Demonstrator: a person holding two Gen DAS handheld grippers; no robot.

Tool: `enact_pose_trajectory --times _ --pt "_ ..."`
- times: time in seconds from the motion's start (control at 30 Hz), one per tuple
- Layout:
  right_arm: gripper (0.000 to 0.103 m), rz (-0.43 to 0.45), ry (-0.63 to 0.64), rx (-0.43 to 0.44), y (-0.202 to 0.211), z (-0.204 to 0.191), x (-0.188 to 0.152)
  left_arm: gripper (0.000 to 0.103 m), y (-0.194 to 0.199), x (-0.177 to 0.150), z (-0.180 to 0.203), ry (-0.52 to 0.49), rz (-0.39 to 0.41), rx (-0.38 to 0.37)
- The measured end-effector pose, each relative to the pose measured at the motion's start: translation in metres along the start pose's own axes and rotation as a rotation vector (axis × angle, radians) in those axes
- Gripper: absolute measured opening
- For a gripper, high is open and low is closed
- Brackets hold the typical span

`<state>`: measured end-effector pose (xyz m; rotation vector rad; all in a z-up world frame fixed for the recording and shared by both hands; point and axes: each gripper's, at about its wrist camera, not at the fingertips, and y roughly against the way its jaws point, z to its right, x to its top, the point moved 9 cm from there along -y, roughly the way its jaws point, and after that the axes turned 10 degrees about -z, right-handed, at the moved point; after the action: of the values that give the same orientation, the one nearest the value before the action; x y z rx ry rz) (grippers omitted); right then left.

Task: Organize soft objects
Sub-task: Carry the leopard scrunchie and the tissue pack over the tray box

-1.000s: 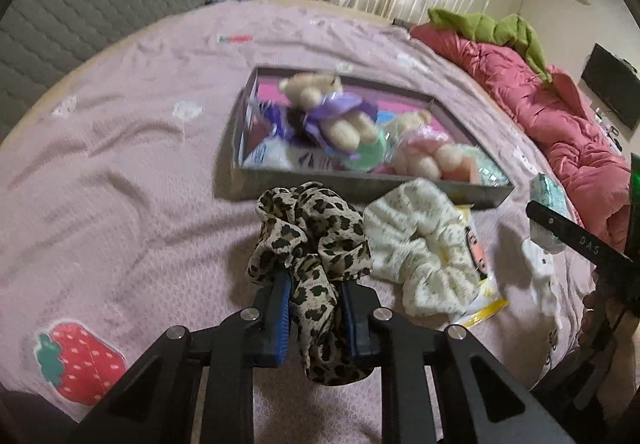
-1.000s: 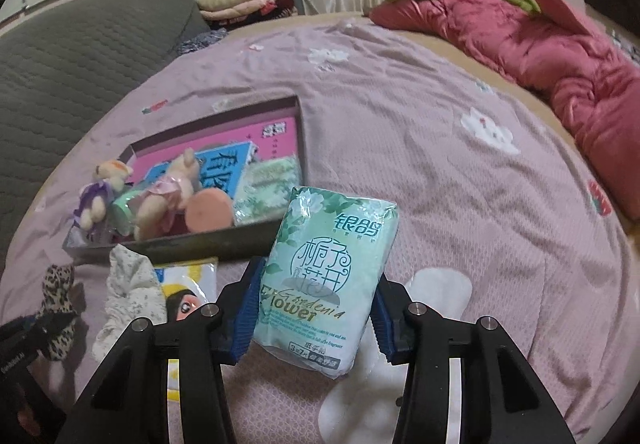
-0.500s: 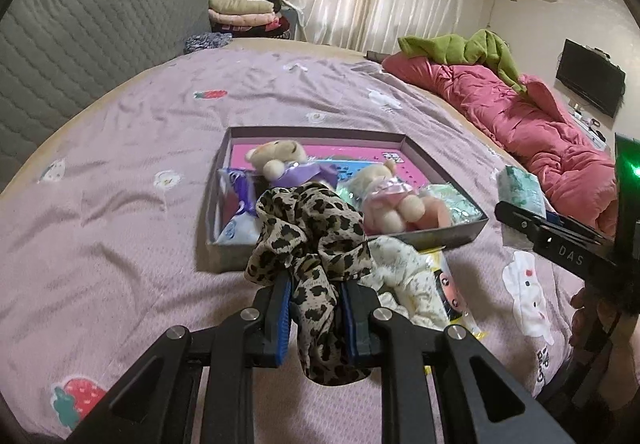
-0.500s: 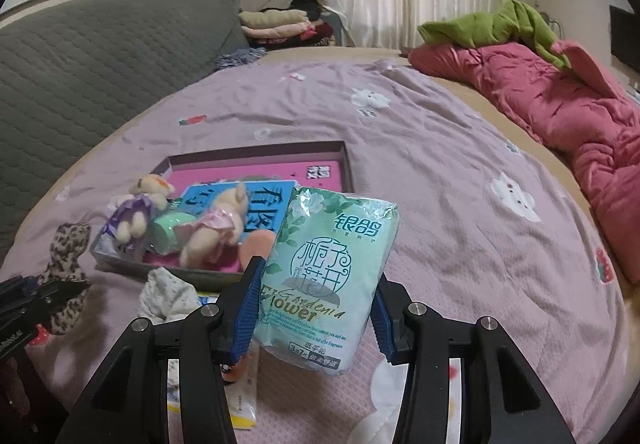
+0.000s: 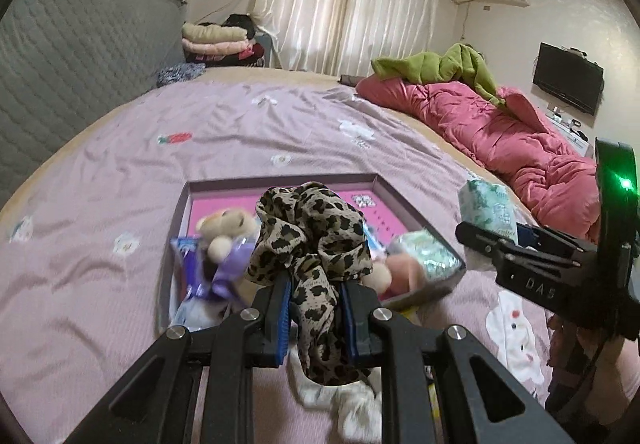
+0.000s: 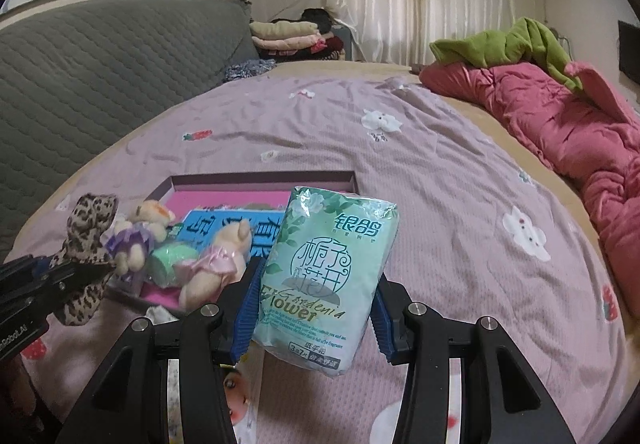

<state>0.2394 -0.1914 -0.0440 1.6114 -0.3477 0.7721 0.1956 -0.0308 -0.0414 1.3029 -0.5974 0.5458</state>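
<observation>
1. The left gripper (image 5: pixel 315 314) pinches a leopard-print fabric scrunchie (image 5: pixel 312 240) between its blue pads, the cloth bunched above the fingers and a tail hanging below, clear of the lilac bedsheet (image 5: pixel 100 203).
2. The right gripper (image 6: pixel 316 308) is clamped on a pale green plastic pack of tissues (image 6: pixel 328 272) (printed with "Gardenia Flower"), held upright and slightly tilted above the sheet.
3. Beyond both tools lies a shallow grey cardboard tray with a pink floor (image 6: pixel 264 176) on the bed; inside it are a small cream plush bear in a purple dress (image 6: pixel 138 234), a second plush bear in a pink dress (image 6: pixel 216 264), a round green item between them and a blue printed card (image 6: pixel 208 224).
4. A cream floral scrunchie (image 5: pixel 352 408) lies on the sheet just in front of the tray, under the left gripper.
5. A rumpled pink quilt (image 6: pixel 560 123) with a green blanket (image 6: pixel 508 41) on it runs along the right edge of the bed.
</observation>
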Motion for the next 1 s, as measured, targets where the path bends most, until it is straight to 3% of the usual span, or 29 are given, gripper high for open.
enact_pose_trajectory --times 0.27,1.0 --pt "0.05 0.015 0.038 0.007 -0.008 -0.003 0.014 0.021 -0.021 0.018 0.004 -0.004 -0.005 0.006" --pt "0.05 -0.009 0.116 -0.008 -0.03 -0.003 0.028 0.021 -0.059 0.021 0.015 -0.039 -0.099 -0.051"
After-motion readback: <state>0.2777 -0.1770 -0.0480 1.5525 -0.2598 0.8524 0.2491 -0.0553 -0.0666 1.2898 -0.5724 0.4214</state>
